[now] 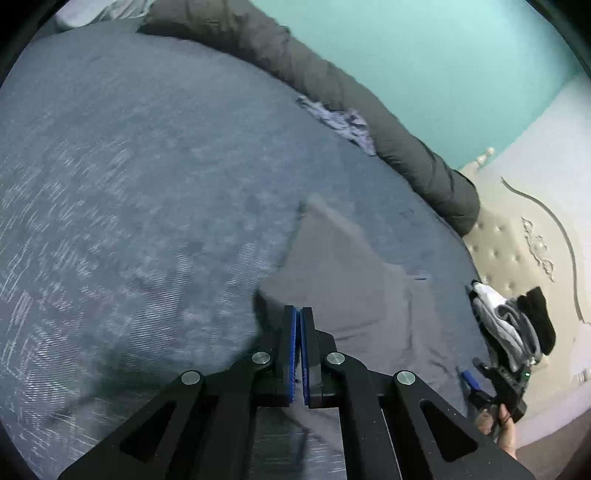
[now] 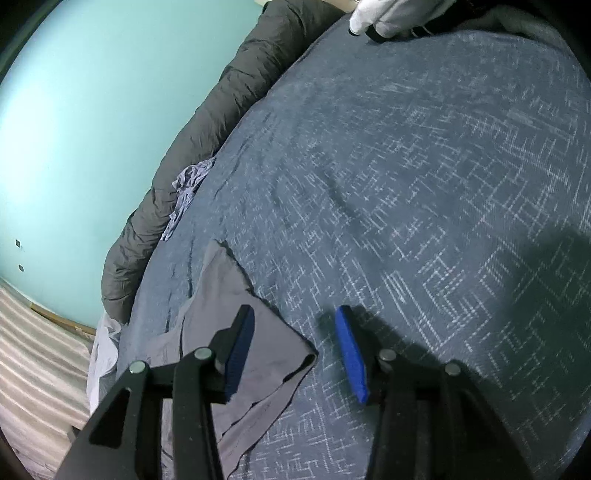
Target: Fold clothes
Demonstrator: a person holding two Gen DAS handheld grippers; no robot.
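Note:
A grey garment (image 1: 354, 280) lies on the blue patterned bedspread (image 1: 129, 184), partly folded with a pointed flap toward the far side. My left gripper (image 1: 298, 314) is shut, its blue pads pressed together over the garment's near edge; whether cloth is pinched between them is unclear. In the right wrist view the same grey garment (image 2: 258, 354) lies at lower left on the bedspread (image 2: 406, 184). My right gripper (image 2: 295, 325) is open, with the garment's corner between its fingers. The right gripper also shows in the left wrist view (image 1: 476, 384), held by a gloved hand.
A rolled dark grey duvet (image 1: 332, 85) lines the far edge of the bed by a turquoise wall. A crumpled blue patterned cloth (image 1: 343, 122) lies against it. A padded cream headboard (image 1: 517, 251) stands at right. White and dark clothing (image 2: 388, 18) lies at the far bed edge.

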